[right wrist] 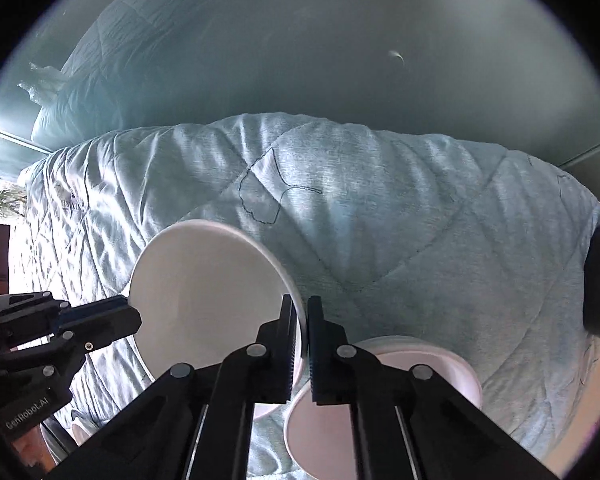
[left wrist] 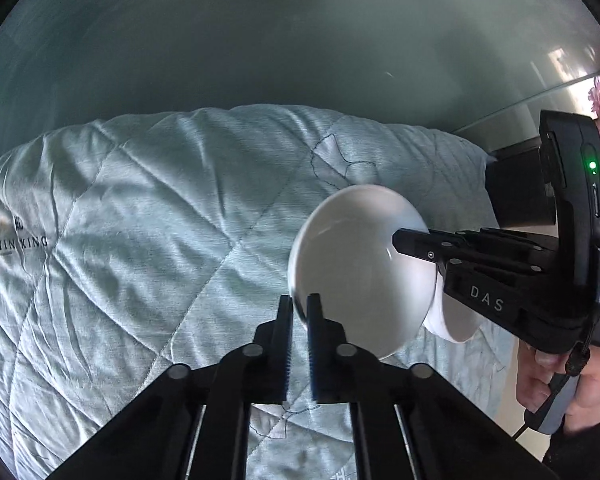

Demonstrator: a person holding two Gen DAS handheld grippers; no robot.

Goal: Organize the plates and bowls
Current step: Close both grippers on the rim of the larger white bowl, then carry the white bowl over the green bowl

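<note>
We hold the round white ceramic bowl (left wrist: 352,268) tilted on edge between us; left gripper (left wrist: 299,308) and right gripper (right wrist: 299,312) both pinch opposite rims; the white bowl stack (right wrist: 432,364) lies just below the right fingers.

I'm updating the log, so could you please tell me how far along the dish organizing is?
Done: nothing looks stacked yet. In hand: the left tool and the right tool both pinch the rim of one white bowl, held tilted above the quilt. Left: setting it down, perhaps with the second white bowl that sits below the right tool.
</note>
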